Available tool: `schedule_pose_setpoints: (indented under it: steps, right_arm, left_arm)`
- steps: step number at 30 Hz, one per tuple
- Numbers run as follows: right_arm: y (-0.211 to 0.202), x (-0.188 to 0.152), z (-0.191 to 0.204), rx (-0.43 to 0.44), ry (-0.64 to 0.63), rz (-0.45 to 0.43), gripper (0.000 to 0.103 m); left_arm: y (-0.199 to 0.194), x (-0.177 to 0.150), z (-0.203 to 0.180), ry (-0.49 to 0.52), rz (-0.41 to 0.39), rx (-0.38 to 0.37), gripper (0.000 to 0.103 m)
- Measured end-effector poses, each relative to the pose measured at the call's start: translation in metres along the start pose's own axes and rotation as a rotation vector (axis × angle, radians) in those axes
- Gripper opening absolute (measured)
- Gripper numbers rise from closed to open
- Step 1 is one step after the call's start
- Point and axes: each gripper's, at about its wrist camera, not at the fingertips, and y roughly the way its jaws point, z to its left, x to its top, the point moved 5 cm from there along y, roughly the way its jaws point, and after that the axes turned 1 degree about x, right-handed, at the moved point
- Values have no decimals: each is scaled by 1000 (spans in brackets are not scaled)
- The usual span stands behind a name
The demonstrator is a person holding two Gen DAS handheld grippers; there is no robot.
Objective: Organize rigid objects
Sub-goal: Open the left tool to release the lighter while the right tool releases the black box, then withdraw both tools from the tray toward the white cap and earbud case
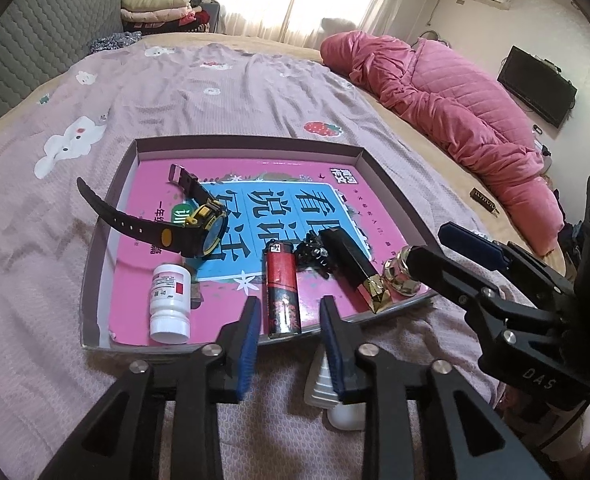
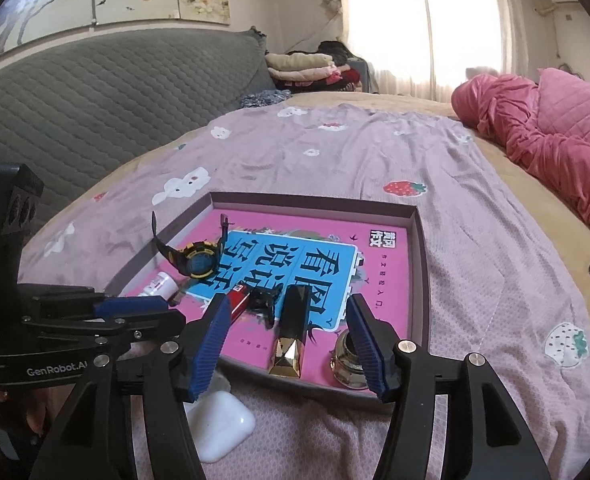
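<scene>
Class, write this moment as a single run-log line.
left gripper: open, over lighter | right gripper: open, empty | tray: watch, pill bottle

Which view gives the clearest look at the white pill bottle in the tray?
The left wrist view: the white pill bottle lies in full sight at the tray's near left corner, label and cap visible. In the right wrist view the bottle is small and partly hidden behind the left claw.

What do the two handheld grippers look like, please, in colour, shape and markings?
Both are black plastic. The left gripper and right gripper each have two angular, open-framed fingers with ribbed blue pads and silver pivot bolts. One body reads "GenRobot.AI", the other "DAS".
</scene>
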Motion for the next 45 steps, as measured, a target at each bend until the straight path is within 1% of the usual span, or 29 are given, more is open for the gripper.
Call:
schedule_pose_setpoints:
  steps: [7,9,11,17,19,21,30,39,43,45]
  right_arm:
    - [-7,0,-2,-7,5,-12,63]
    - [-10,0,-3,-9,8,-15,65]
    - [-12,0,-3,-10,9,-19,66]
    - [-19,-1,0,-10,2,-22,68]
    - [-21,0,2,-8,-2,-24,68]
    - [-24,-1,4,-2,-7,-27,68]
    - [-34,-8,16,16,-30,-14,69]
    - [-42,-22,26,39,-11,21,70]
    - [-41,-32,33,24,-17,51,70]
    - [-38,-39,37,33,-7,75,70]
  left_arm:
    - [-10,1,-3,6,-34,1,37]
    - [-14,1,-3,6,-47,2,48]
    - [-18,2,-2,4,-60,3,52]
    - [-25,2,0,-5,-74,15,52]
    - [-27,1,1,-7,-75,20,55]
    - [-29,0,1,-6,-75,24,60]
    - [-40,-6,-1,7,-80,33,60]
    - [-52,-12,-6,22,-81,39,60]
    - [-54,-15,-8,33,-74,39,60]
    - [-54,-17,-9,39,-69,41,60]
